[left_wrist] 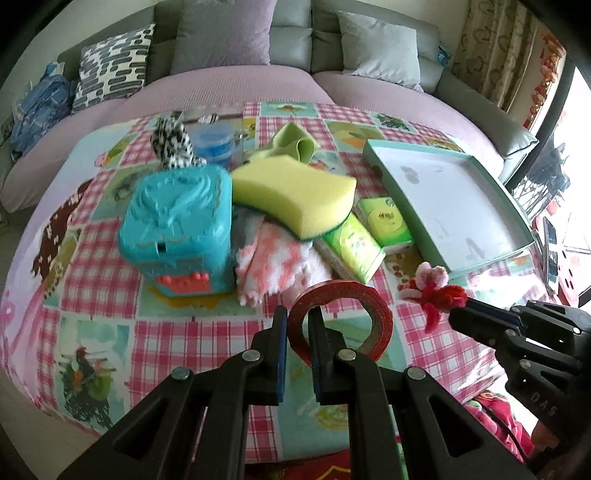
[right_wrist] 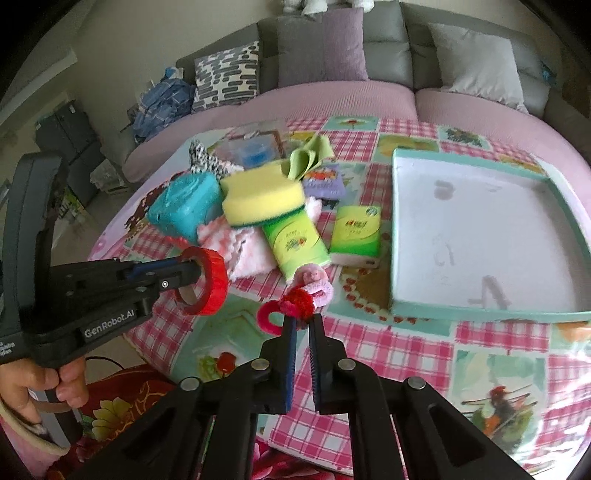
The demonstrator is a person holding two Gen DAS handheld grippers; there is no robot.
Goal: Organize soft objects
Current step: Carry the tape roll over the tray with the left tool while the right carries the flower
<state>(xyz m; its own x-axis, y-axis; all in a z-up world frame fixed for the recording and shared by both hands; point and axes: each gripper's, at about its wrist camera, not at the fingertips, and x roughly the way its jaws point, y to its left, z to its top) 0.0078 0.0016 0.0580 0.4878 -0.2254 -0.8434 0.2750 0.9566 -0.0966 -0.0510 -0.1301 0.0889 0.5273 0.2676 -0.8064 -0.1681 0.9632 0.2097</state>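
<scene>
My left gripper is shut on a red tape roll, held above the table's near edge; it also shows in the right wrist view. My right gripper is shut on a red and pink fuzzy pipe-cleaner toy, also seen in the left wrist view. A yellow sponge lies on a pink and white fluffy cloth. A green cloth and a black-and-white knit item lie behind. A teal tray with a bare white floor stands at the right.
A turquoise plastic box stands left of the sponge. Two green tissue packs lie beside the tray. A blue-lidded container sits at the back. A sofa with cushions stands behind the checked tablecloth.
</scene>
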